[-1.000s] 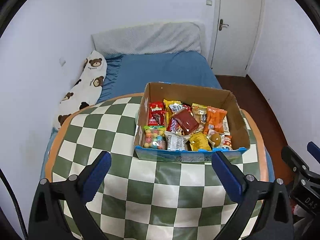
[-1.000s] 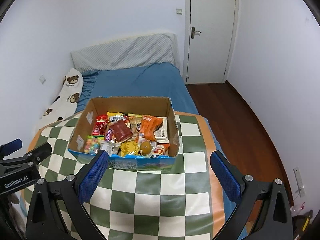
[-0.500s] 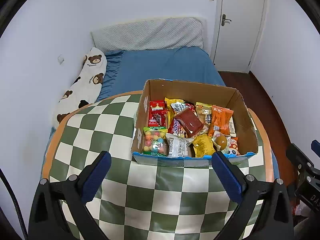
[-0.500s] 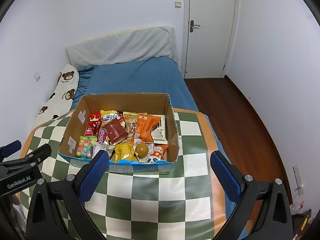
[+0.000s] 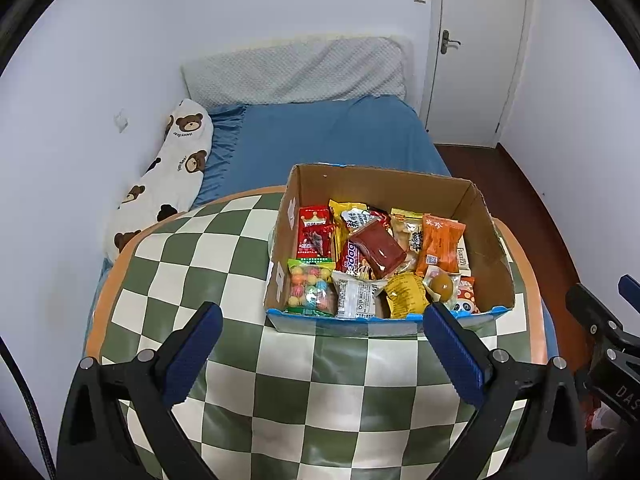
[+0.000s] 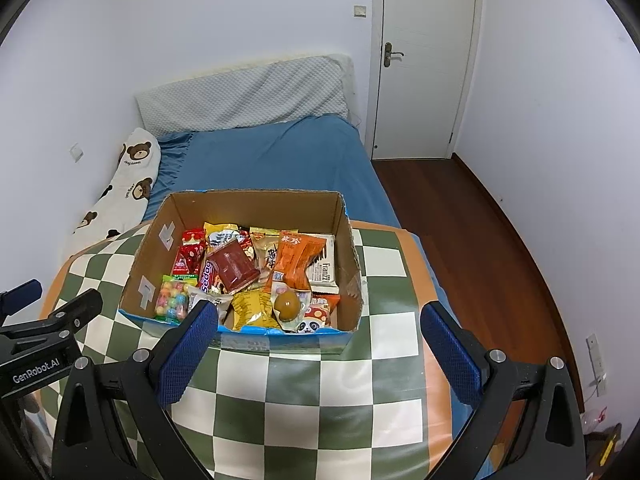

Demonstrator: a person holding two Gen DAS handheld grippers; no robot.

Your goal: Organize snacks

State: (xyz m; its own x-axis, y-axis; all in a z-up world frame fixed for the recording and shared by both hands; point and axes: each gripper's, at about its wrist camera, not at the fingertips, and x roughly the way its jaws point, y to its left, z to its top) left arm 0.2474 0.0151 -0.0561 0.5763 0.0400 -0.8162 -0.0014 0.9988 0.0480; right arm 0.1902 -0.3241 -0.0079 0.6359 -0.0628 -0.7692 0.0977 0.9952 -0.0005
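Note:
An open cardboard box (image 5: 384, 184) stands on a round table with a green-and-white checked cloth (image 5: 192, 264). It holds several snack packs: a red pack (image 5: 314, 230), a dark red packet (image 5: 378, 246), an orange pack (image 5: 440, 242), a bag of coloured candy balls (image 5: 310, 286) and a yellow pack (image 5: 406, 294). The box also shows in the right wrist view (image 6: 256, 204). My left gripper (image 5: 320, 356) is open and empty, just before the box's front wall. My right gripper (image 6: 320, 352) is open and empty, also at the box's front.
A bed with a blue sheet (image 5: 328, 136) lies behind the table, with a bear-print pillow (image 5: 168, 180) along the left wall. A white door (image 6: 424, 60) and wooden floor (image 6: 480, 216) are at the right. The table edge (image 6: 420, 264) drops off at the right.
Both grippers have moved forward and higher toward the box, which now looks nearer and is seen more from above. Both stay open.

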